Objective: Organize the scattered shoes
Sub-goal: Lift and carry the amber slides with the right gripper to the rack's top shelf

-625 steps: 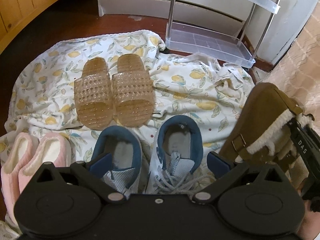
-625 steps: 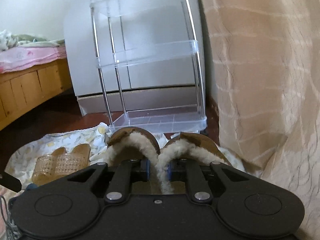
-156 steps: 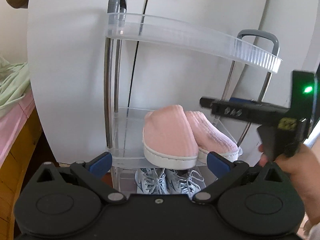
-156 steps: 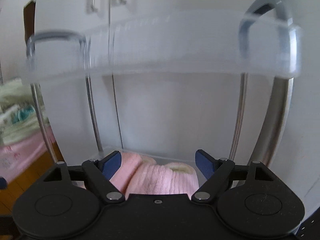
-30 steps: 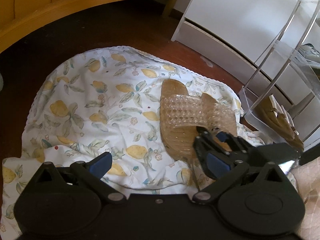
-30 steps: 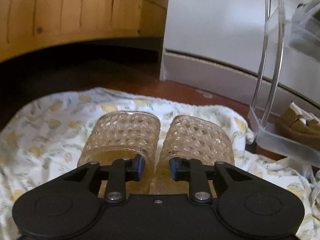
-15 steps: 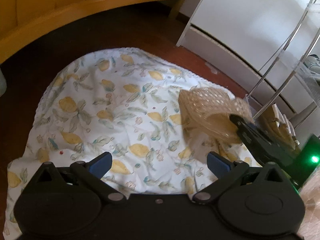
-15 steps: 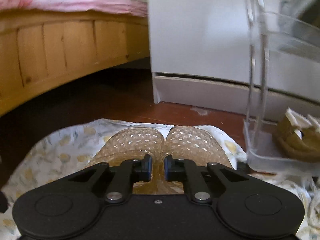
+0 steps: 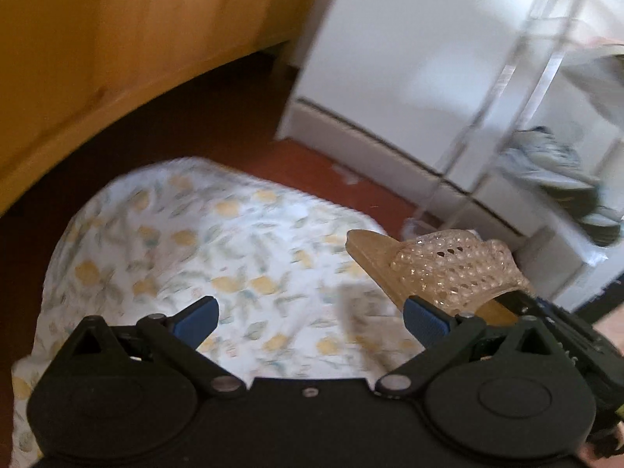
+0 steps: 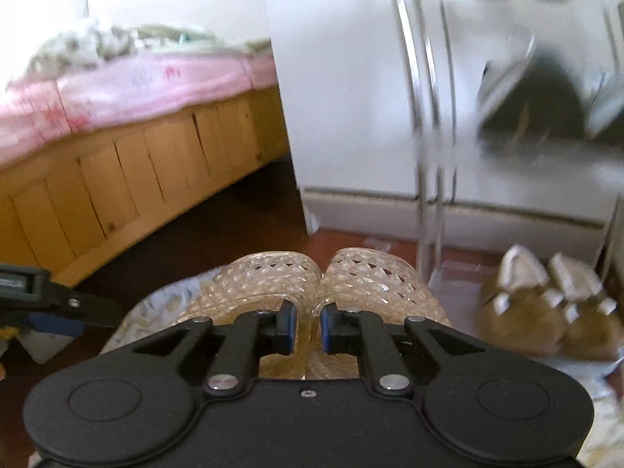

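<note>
My right gripper [image 10: 308, 327] is shut on the pair of clear amber jelly slides [image 10: 366, 277], pinching their inner edges together and holding them off the floor. In the left wrist view the slides [image 9: 448, 269] hang in the air at the right, above the lemon-print cloth [image 9: 218, 241]. My left gripper [image 9: 308, 318] is open and empty above the cloth. The clear shoe rack [image 10: 433, 179] stands to the right. Brown fleece-lined shoes [image 10: 546, 304] sit on its bottom shelf and grey sneakers [image 9: 557, 171] on the shelf above.
A wooden bed frame [image 10: 128, 183] with pink bedding runs along the left. A white wardrobe [image 10: 351, 89] stands behind the rack. Dark red floor [image 9: 218, 124] lies between the cloth and the bed.
My right gripper has lifted the jelly slides higher off the cloth and toward the rack. Both views have tilted upward; the left gripper stays open.
</note>
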The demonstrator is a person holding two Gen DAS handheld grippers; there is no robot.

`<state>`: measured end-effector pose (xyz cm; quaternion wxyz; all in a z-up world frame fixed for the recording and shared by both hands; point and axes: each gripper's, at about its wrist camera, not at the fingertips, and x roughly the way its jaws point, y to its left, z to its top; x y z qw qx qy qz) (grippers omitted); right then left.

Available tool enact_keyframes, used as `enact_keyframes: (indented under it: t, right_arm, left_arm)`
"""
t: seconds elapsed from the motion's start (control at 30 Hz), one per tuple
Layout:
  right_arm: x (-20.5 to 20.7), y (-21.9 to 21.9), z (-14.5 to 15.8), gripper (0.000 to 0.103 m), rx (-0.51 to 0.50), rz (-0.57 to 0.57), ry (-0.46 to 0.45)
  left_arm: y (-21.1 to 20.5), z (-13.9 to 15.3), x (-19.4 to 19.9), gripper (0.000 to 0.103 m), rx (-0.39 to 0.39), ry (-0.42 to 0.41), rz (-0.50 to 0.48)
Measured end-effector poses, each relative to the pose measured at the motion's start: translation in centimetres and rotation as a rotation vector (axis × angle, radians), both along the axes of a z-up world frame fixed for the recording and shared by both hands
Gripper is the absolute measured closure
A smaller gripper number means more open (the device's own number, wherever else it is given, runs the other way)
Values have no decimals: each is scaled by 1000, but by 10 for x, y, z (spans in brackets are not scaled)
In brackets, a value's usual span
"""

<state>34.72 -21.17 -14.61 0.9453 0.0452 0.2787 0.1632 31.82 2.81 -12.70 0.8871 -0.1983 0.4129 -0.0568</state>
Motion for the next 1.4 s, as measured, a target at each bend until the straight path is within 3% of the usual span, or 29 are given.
enact_keyframes:
  t: [0.23,0.43,0.63,0.9,1.2,1.4]
  right_arm:
    - [-25,-59,126,88,35,49,-90]
    - [-31,-109,211,85,135,21,-121]
    - [-43,-141,303,85,96,-27,-207]
    - [-53,-171,386,83,107,-80,-323]
    - [-36,-183,458,82,117,-101,-448]
    - [17,-190,517,80,83,-194,-484]
  left_arm:
    - [-54,121,-1,1,154,-65,-146]
    - [-95,194,7,1,262,-103,-211]
    - [-121,274,14,1,262,-165,-240]
    - [-137,364,31,1,197,-245,-237]
    - [-151,431,60,1,133,-344,-253]
    - [-168,453,78,1,175,-377,-275]
